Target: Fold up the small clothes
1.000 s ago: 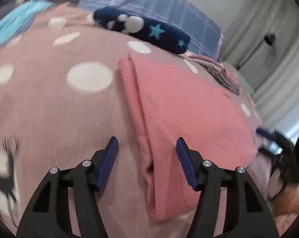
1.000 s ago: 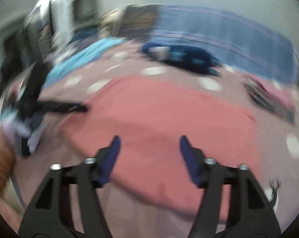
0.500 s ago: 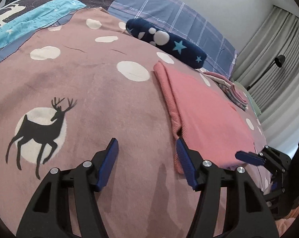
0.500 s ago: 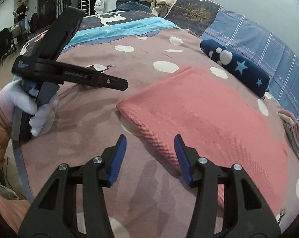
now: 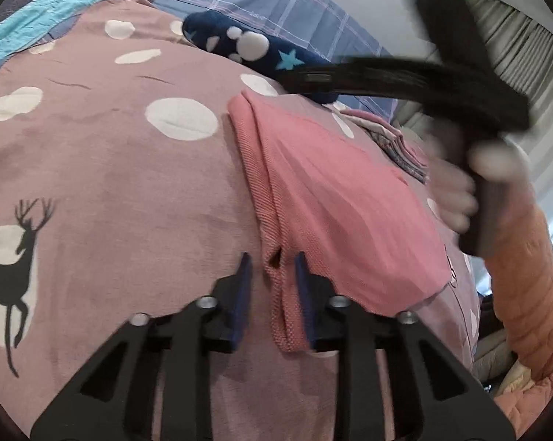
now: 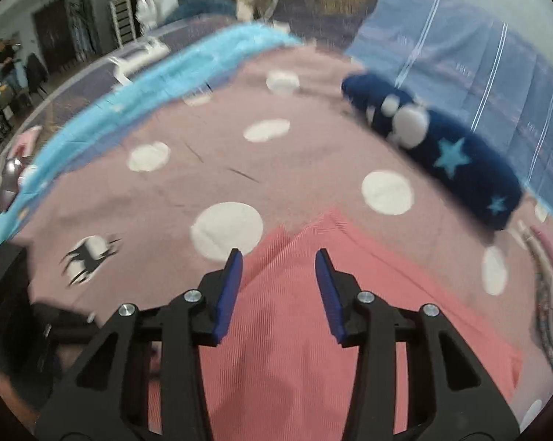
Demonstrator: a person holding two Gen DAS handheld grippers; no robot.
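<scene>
A mauve dotted bedspread carries the pink garment; the left gripper is closing around its near folded edge, and the right gripper, also closing, hovers spread over its far corner.

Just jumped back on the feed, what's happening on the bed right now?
A person is folding a pink garment laid on the spotted bedspread. The left hand-held gripper is closing around the garment's near folded edge, which sits between its jaws. The right hand-held gripper is over the garment's far corner with its jaws narrowing, and nothing looks pinched yet. A navy star-print item and a folded stack lie beyond.
</scene>
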